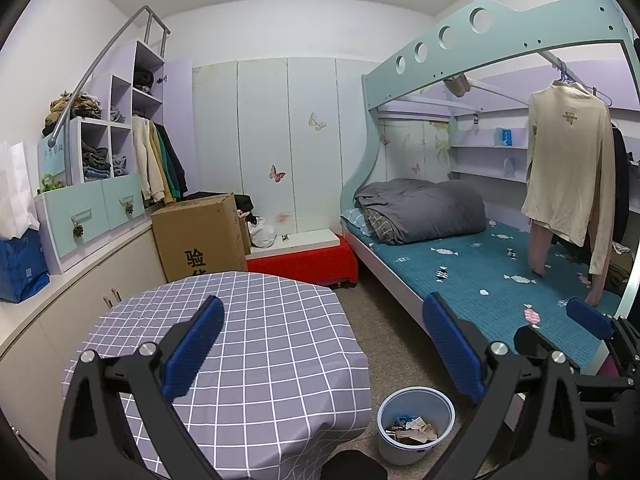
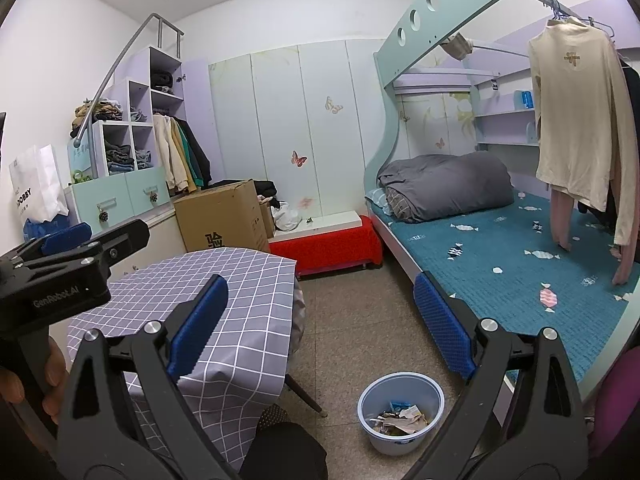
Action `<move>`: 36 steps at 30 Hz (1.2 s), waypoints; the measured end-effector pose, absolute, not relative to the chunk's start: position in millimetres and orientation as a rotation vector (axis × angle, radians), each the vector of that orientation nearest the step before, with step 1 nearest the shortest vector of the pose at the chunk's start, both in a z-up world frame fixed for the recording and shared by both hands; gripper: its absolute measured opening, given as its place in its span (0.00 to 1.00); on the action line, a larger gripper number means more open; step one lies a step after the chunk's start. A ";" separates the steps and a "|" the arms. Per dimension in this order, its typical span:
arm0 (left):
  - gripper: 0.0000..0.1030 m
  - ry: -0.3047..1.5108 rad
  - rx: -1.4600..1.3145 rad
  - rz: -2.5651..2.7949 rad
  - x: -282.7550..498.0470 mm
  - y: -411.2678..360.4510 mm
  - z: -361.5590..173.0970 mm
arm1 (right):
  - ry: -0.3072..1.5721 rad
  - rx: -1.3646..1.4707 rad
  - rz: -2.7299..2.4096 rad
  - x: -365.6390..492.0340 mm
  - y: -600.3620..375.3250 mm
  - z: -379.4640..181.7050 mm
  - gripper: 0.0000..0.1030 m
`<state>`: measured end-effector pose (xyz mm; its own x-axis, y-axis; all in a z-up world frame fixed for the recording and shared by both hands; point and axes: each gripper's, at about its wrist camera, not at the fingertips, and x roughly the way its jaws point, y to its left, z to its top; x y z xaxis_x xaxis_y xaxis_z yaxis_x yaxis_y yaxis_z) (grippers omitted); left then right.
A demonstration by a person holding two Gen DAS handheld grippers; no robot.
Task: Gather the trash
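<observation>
Left tool [image 1: 324,344] and right tool [image 2: 320,324] spread empty, pale bin [image 2: 401,414] holding crumpled paper scraps [image 2: 400,420]

Even, bright indoor light, soft shadows, sharp focus, strong fisheye bending with dark corners
</observation>
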<state>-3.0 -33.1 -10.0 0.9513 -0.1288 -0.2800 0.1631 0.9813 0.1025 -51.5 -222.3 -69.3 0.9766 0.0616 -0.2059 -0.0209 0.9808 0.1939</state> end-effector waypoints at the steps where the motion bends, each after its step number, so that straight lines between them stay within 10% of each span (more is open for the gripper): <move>1: 0.95 0.276 0.127 -0.150 -3.0 -33.9 -10.0 | 0.212 0.192 0.040 -51.6 -221.9 -69.2 0.90; 36: 0.95 0.283 0.136 -0.161 -3.3 -39.4 -11.6 | 0.217 0.195 0.036 -53.1 -226.6 -73.6 0.90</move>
